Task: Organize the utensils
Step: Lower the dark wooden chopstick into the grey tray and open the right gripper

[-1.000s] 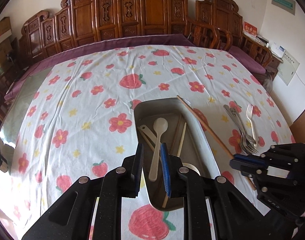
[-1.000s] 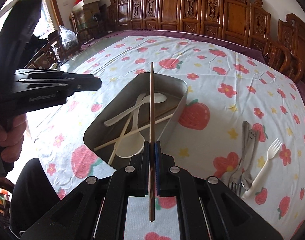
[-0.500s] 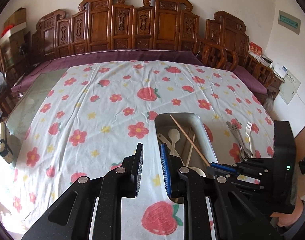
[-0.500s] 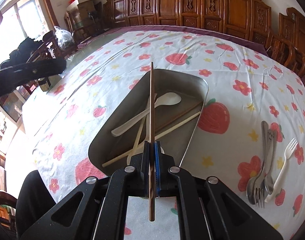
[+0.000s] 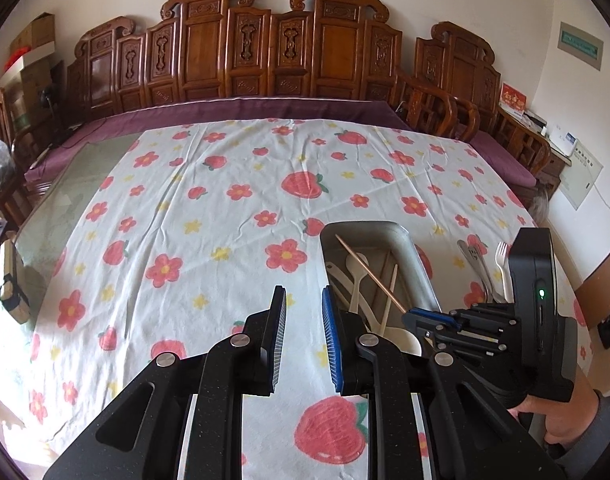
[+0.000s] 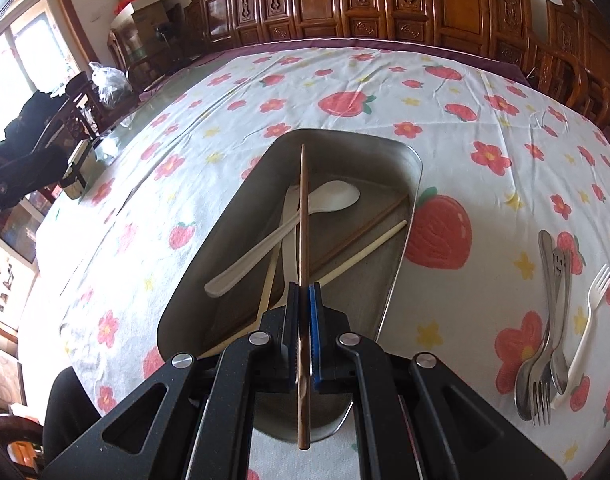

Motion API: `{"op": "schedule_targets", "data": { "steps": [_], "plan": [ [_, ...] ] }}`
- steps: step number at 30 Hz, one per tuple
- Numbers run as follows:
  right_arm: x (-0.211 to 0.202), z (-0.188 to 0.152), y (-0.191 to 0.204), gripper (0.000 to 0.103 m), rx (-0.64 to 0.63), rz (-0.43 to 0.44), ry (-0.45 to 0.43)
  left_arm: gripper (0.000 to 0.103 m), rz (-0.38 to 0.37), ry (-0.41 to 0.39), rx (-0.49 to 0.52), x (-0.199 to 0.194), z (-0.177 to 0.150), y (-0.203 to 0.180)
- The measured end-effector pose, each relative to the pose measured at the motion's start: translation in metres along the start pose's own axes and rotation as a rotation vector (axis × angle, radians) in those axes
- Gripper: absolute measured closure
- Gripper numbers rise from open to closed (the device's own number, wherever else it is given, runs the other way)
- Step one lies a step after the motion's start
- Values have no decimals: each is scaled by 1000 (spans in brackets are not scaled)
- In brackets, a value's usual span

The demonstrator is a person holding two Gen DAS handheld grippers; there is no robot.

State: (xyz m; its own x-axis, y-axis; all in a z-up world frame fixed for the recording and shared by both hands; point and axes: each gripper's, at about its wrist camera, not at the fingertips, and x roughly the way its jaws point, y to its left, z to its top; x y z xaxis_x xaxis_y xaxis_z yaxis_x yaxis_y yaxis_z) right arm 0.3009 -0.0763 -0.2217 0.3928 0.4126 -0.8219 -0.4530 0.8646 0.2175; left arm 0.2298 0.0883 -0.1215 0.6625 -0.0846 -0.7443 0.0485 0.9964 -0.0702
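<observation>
Strawberry-print tablecloth (image 6: 445, 80) — grey tray (image 6: 393, 280) (metal)

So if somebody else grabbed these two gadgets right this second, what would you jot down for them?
Right hand-held gripper: shut on a brown chopstick, poised over the metal tray.
Left hand-held gripper: open, empty, over the tablecloth beside the tray.
Done: white spoons and other chopsticks already lie in the tray.
Left: drop the held chopstick in, then probably gather the metal cutlery and white fork lying on the cloth to the tray's right.
</observation>
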Motion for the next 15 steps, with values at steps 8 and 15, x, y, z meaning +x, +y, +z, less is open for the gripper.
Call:
{"op": "schedule_targets", "data": {
  "steps": [8, 15],
  "plan": [
    [-1, 10, 3, 97, 3, 13, -10, 86, -1, 3, 12, 0, -2, -5],
    [-3, 11, 7, 97, -14, 19, -25, 86, -8, 5, 23, 0, -4, -11]
  ]
}}
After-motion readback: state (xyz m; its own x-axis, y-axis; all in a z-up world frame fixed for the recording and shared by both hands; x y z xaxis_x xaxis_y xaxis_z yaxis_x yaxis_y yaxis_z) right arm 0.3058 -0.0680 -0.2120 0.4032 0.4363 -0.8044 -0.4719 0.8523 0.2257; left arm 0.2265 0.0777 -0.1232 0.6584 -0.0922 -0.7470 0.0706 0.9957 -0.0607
